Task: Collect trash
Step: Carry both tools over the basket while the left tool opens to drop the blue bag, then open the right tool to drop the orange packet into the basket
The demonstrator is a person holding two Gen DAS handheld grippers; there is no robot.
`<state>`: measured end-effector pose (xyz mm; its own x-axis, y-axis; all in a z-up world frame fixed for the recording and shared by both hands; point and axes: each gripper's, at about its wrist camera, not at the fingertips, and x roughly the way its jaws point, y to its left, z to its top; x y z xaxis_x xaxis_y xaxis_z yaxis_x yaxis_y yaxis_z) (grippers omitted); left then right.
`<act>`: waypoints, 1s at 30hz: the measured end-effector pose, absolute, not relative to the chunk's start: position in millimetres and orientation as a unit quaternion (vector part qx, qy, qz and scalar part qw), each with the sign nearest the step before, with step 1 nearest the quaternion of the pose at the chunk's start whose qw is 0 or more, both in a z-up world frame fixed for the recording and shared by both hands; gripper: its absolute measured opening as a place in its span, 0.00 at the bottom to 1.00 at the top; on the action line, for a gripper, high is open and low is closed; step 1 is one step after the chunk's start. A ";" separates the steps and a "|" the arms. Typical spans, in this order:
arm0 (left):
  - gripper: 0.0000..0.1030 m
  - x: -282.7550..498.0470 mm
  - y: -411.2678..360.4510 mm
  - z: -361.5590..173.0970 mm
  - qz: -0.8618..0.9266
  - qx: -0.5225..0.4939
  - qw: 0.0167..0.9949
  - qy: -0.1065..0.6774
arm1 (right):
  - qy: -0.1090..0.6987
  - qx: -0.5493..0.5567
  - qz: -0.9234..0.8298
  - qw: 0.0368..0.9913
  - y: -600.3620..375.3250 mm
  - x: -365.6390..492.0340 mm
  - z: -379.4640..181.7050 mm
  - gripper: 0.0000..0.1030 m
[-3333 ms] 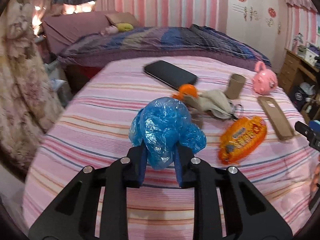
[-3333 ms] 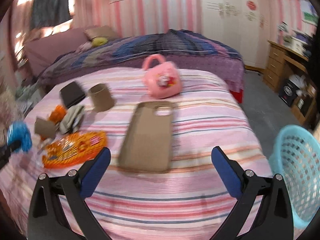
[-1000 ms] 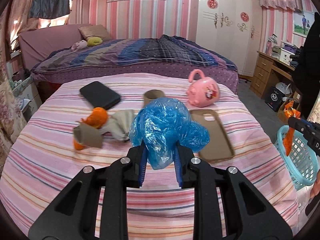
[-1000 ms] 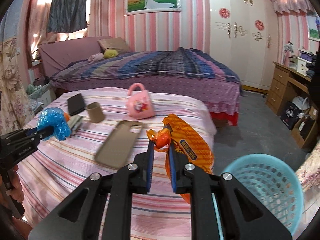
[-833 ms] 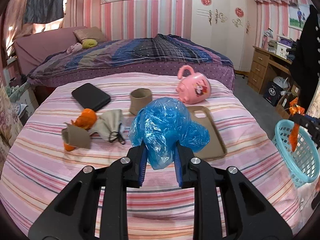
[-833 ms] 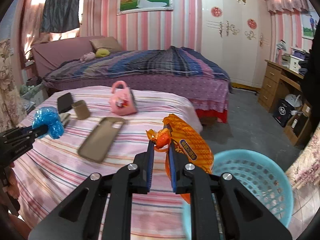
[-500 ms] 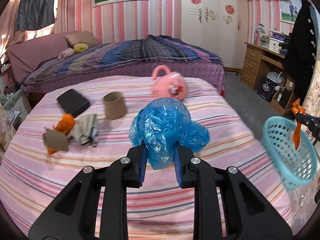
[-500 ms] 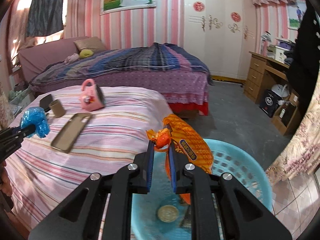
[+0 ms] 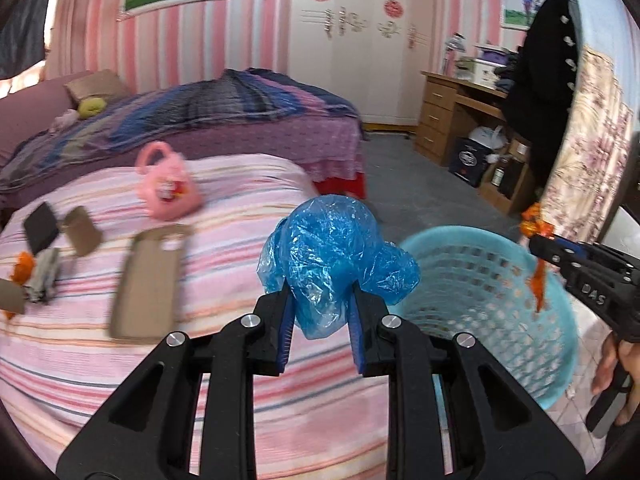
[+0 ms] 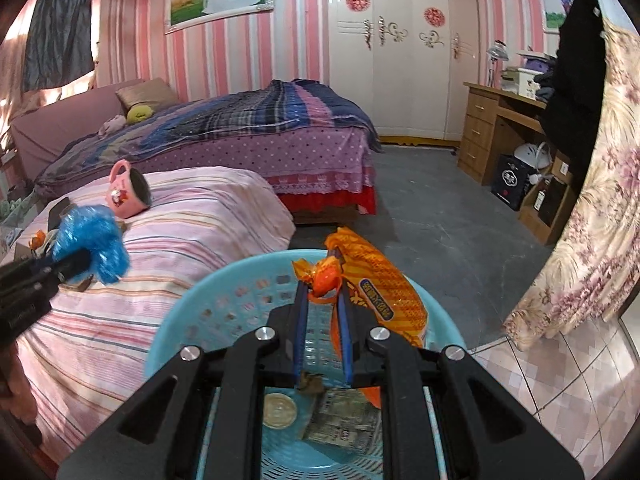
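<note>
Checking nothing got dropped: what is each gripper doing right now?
Left gripper: shut on the crumpled blue plastic bag.
Right gripper: shut on the orange snack wrapper.

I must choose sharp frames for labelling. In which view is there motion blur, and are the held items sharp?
Left wrist view: the striped bed and phone case are smeared by motion, while the blue plastic bag in the left gripper stays crisp. Right wrist view: mostly sharp, with the orange wrapper and basket clear; only the blue bag at the left is blurred. Both views show fisheye bending.
</note>
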<state>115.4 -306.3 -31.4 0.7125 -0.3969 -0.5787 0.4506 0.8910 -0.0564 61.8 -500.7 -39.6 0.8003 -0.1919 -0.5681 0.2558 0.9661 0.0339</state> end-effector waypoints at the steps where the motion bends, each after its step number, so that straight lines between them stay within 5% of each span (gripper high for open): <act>1: 0.21 114.9 -314.5 -34.0 -0.236 0.044 0.922 0.305 | 0.293 0.055 -0.120 0.947 -500.7 61.4 -39.4 0.14; 9: 0.22 110.5 -364.4 -51.3 -0.274 0.065 0.902 0.326 | 0.291 0.074 -0.129 0.945 -520.4 52.9 -44.0 0.14; 11: 0.35 109.7 -373.1 -51.8 -0.281 0.071 0.900 0.324 | 0.291 0.077 -0.129 0.945 -523.1 52.0 -44.7 0.14; 13: 0.63 107.8 -375.3 -49.3 -0.278 0.074 0.905 0.315 | 0.291 0.080 -0.130 0.945 -525.5 51.0 -45.3 0.14; 16: 0.79 110.8 -367.4 -44.9 -0.260 0.077 0.914 0.302 | 0.290 0.080 -0.128 0.945 -525.4 50.8 -44.8 0.14; 30: 0.91 134.9 -282.0 -25.5 -0.157 0.066 0.943 0.286 | 0.295 0.098 -0.131 0.941 -508.9 68.9 -47.9 0.20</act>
